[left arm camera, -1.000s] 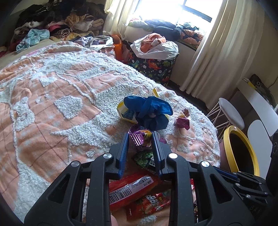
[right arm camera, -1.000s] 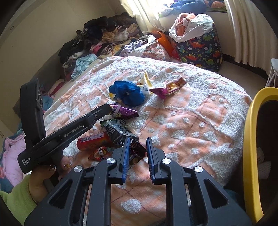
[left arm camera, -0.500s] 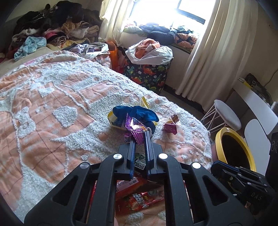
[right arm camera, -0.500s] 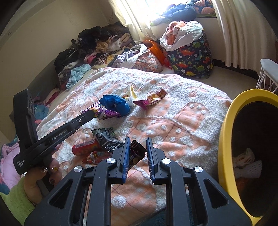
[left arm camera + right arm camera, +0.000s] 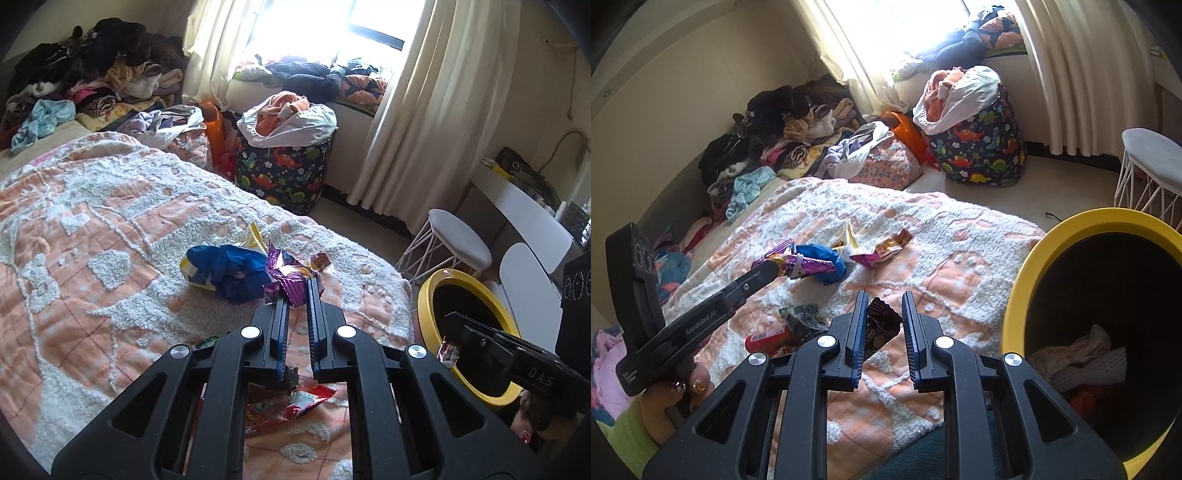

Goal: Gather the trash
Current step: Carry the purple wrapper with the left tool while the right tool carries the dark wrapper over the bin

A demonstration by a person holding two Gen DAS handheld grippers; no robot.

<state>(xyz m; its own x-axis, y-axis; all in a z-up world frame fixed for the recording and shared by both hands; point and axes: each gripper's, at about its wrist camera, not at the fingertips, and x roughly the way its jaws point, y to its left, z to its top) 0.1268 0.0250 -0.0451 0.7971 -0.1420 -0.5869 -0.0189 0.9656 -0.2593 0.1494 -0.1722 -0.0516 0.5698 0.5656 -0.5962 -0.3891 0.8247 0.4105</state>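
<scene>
My left gripper [image 5: 297, 290] is shut on a purple foil wrapper [image 5: 286, 273] and holds it above the bed; it also shows in the right wrist view [image 5: 798, 264]. My right gripper [image 5: 884, 301] holds a dark brown snack wrapper [image 5: 881, 326] between its fingers beside the yellow-rimmed trash bin [image 5: 1027, 266]. The right gripper also shows in the left wrist view [image 5: 448, 350], its tip at the bin's mouth [image 5: 424, 295]. A blue bag [image 5: 231, 269], a magenta-orange wrapper [image 5: 882, 249], a dark green wrapper [image 5: 803, 319] and red packets [image 5: 291, 402] lie on the blanket.
The bin holds some trash [image 5: 1082, 354]. A dinosaur-print laundry basket [image 5: 286, 166] stands by the window. A white stool [image 5: 458, 240] and a white desk [image 5: 528, 218] stand right of the bed. Clothes [image 5: 92, 77] are piled at the bed's far side.
My left gripper closed on the purple wrapper and lifted it off the bed. My right gripper carried the brown wrapper right, closer to the bin.
</scene>
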